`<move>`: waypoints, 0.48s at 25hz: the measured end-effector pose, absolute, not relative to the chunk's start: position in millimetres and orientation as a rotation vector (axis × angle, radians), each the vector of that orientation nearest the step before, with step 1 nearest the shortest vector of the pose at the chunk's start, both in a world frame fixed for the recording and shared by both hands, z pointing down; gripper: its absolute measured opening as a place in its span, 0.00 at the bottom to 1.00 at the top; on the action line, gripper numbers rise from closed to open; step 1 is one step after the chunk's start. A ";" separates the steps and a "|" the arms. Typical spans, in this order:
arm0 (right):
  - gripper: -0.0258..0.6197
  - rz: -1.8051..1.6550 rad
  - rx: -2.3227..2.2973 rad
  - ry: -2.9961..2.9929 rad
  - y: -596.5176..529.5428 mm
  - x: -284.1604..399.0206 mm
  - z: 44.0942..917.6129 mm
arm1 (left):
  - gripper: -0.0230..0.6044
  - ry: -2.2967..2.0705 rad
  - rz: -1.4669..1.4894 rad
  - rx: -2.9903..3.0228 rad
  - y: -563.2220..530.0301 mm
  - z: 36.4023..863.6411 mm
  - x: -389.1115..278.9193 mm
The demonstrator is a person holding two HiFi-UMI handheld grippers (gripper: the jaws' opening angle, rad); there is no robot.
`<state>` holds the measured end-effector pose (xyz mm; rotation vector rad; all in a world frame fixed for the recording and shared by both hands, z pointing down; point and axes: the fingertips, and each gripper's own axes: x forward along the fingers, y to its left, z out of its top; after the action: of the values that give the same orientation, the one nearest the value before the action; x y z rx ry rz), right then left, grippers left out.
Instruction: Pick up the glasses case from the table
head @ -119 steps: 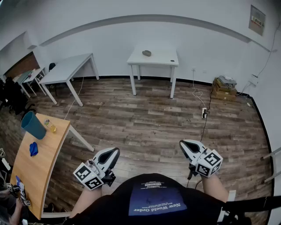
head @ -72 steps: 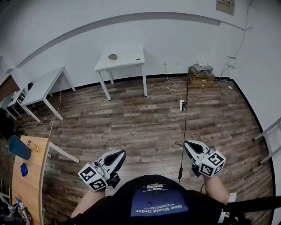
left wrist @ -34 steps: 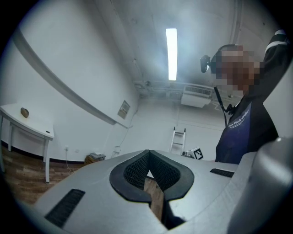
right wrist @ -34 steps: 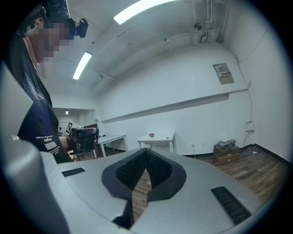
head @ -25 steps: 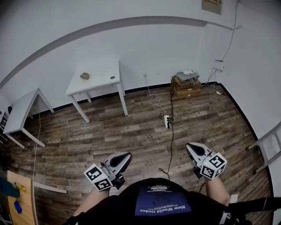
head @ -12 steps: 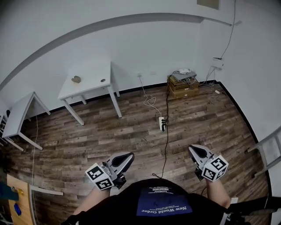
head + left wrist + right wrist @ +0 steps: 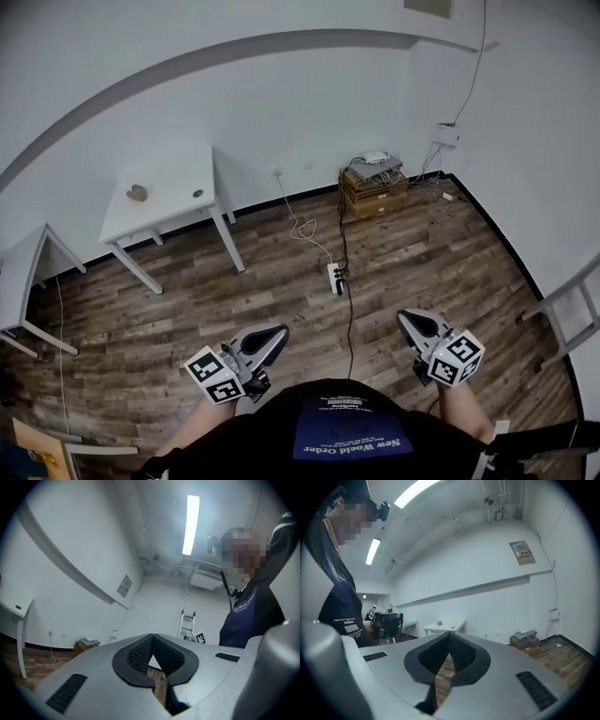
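The glasses case (image 7: 137, 192) is a small grey-brown oval lying on a white table (image 7: 169, 217) against the far wall, left of centre in the head view. It also shows as a tiny dot (image 7: 439, 622) on that table (image 7: 449, 627) in the right gripper view. Both grippers are held low by the person's waist, far from the table. The left gripper (image 7: 273, 334) is shut and holds nothing, and its jaws (image 7: 151, 641) meet at the tip. The right gripper (image 7: 409, 322) also looks shut and empty, its pads (image 7: 449, 639) closed together.
A small dark item (image 7: 198, 194) lies beside the case. Wooden crates (image 7: 373, 187) stand at the wall. A power strip (image 7: 334, 277) and its cable (image 7: 348, 323) run across the wood floor. A ladder (image 7: 572, 309) stands at the right, and another white table (image 7: 17, 281) at the left.
The head view has swung right: the white table with the case has slid left and lower, and the crates have moved toward centre. Both grippers stay shut at the waist.
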<state>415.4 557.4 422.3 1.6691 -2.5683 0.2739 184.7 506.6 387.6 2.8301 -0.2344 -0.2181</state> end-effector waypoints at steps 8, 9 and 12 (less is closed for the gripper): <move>0.04 0.232 1.768 -2.517 445.1 381.1 402.6 | 0.03 -0.142 -0.218 2.878 382.1 370.2 147.5; 0.04 0.235 1.764 -2.517 431.0 374.4 403.2 | 0.03 -0.149 -0.221 2.875 366.4 369.9 140.2; 0.04 0.242 1.736 -2.519 394.3 357.1 406.3 | 0.03 -0.177 -0.240 2.864 329.0 370.2 121.4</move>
<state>357.1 394.3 406.3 1.7356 -2.5190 0.2424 121.4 329.0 370.2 2.8642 -0.1774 -0.2395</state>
